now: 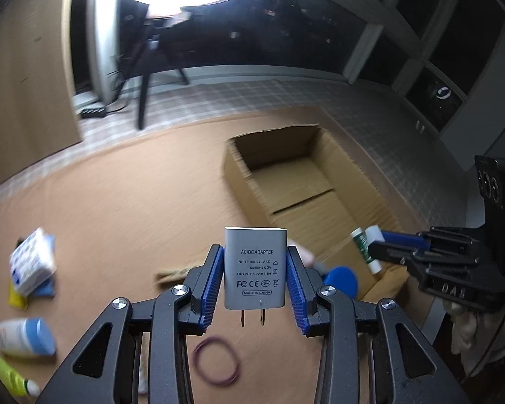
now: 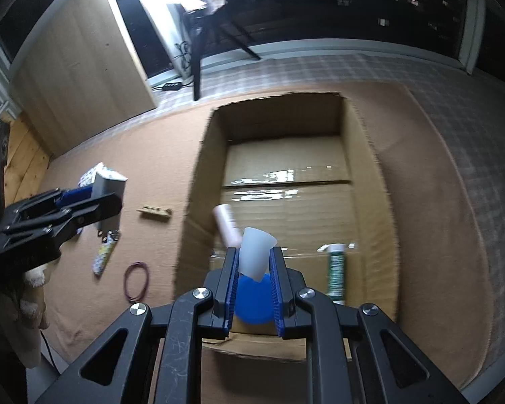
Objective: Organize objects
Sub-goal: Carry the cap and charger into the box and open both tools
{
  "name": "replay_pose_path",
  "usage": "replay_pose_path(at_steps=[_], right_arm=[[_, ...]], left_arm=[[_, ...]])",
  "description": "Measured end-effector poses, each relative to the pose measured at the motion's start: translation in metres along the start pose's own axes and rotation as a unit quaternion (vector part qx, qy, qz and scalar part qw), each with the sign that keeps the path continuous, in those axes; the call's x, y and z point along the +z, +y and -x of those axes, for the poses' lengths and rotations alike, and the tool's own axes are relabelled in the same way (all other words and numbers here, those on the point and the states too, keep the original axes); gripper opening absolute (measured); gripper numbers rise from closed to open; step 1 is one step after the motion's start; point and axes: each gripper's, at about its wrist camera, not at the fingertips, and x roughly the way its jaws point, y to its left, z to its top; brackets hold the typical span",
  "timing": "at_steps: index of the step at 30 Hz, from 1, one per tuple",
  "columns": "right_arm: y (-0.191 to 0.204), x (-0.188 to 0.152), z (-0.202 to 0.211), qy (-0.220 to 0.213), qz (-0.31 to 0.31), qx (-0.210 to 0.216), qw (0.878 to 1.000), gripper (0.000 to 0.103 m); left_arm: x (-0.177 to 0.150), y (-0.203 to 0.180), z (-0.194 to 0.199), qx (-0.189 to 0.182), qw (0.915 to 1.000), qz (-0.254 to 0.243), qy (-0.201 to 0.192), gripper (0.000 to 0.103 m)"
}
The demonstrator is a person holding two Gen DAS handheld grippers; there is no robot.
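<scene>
My left gripper (image 1: pixel 256 262) is shut on a grey AC/DC adapter (image 1: pixel 255 267), prongs down, held above the brown mat left of the open cardboard box (image 1: pixel 242 181). It also shows in the right wrist view (image 2: pixel 109 188). My right gripper (image 2: pixel 254 262) is shut on a white cap-shaped piece (image 2: pixel 256 256) over the near end of the box (image 2: pixel 198 175). It shows at the right of the left wrist view (image 1: pixel 377 240). In the box lie a blue round lid (image 2: pixel 252 303), a green-and-white tube (image 2: pixel 336 274) and a pinkish tube (image 2: pixel 227 225).
On the mat lie a purple rubber band (image 1: pixel 217 360), a patterned packet (image 1: pixel 33 262), a blue-capped bottle (image 1: pixel 25 336), a yellow-green tube (image 1: pixel 11 375) and a small wooden piece (image 2: pixel 155 212). A tripod (image 2: pixel 198 54) and wooden panel (image 2: pixel 80 77) stand behind.
</scene>
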Motion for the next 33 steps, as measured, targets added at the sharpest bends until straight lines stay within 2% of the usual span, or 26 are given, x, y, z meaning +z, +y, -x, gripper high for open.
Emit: replay_pose_path(at_steps=[8, 18, 24, 25, 27, 33], right_arm=[[-0.025, -0.001, -0.003, 0.003, -0.005, -0.005, 1.0, 0.017], [-0.036, -0.003, -0.012, 0.016, -0.004, 0.002, 1.0, 0.017], [-0.041, -0.006, -0.013, 0.018, -0.006, -0.003, 1.0, 0.02], [-0.042, -0.006, -0.012, 0.016, -0.007, -0.007, 1.0, 0.025], [-0.044, -0.006, -0.009, 0.013, -0.008, -0.01, 1.0, 0.035], [-0.042, -0.008, -0.005, 0.009, -0.007, -0.007, 1.0, 0.036]], left_arm=[[0.027, -0.043, -0.051, -0.01, 0.9996, -0.019, 0.017, 0.04], [0.033, -0.067, -0.096, -0.012, 0.9988, -0.017, 0.044, 0.04], [0.032, -0.069, -0.102, -0.017, 0.9988, -0.009, 0.044, 0.04], [0.033, -0.068, -0.103, -0.018, 0.9988, -0.008, 0.044, 0.041], [0.033, -0.067, -0.101, -0.017, 0.9989, -0.002, 0.044, 0.05], [0.034, -0.061, -0.082, -0.019, 0.9995, -0.001, 0.026, 0.051]])
